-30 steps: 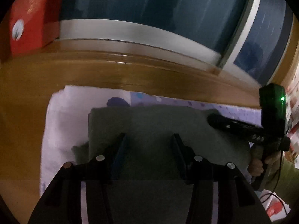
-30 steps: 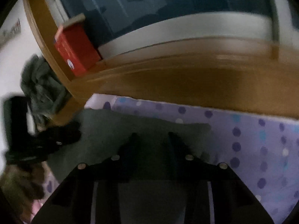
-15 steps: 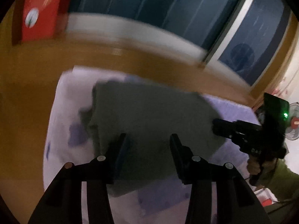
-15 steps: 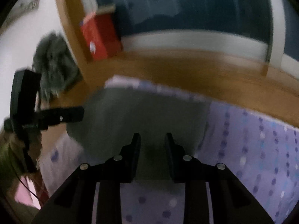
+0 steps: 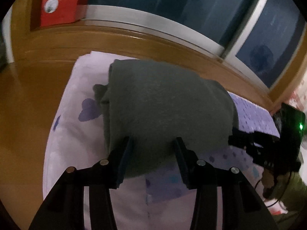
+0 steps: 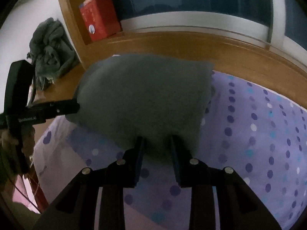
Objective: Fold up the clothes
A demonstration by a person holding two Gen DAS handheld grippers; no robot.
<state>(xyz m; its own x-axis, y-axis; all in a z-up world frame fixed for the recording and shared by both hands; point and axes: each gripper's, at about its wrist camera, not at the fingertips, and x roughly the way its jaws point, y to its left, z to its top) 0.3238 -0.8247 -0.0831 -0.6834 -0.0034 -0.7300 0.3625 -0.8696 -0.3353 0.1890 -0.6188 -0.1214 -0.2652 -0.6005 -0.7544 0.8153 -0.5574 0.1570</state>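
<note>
A folded grey garment [image 5: 163, 105] bulges up over the purple dotted bed sheet [image 5: 63, 134]. My left gripper [image 5: 153, 141] is shut on its near edge, the cloth filling the gap between the fingers. In the right wrist view the same garment [image 6: 144, 95] has its near edge pinched in my right gripper [image 6: 157, 140], whose jaws are opening slightly with the cloth still between them. Each gripper shows in the other's view: the right gripper [image 5: 255, 145] at the garment's right side, the left gripper [image 6: 57, 109] at its left side.
A wooden ledge [image 6: 191, 44] runs under a dark window beyond the bed. A red box [image 6: 99, 19] stands on it at the left corner, with a heap of grey clothes [image 6: 49, 46] beside it. The dotted sheet [image 6: 259, 134] stretches to the right.
Both grippers have drawn back from the window ledge. The grey garment, which lay flat under the fingers, now bulges up with its near edge caught between both pairs of fingers.
</note>
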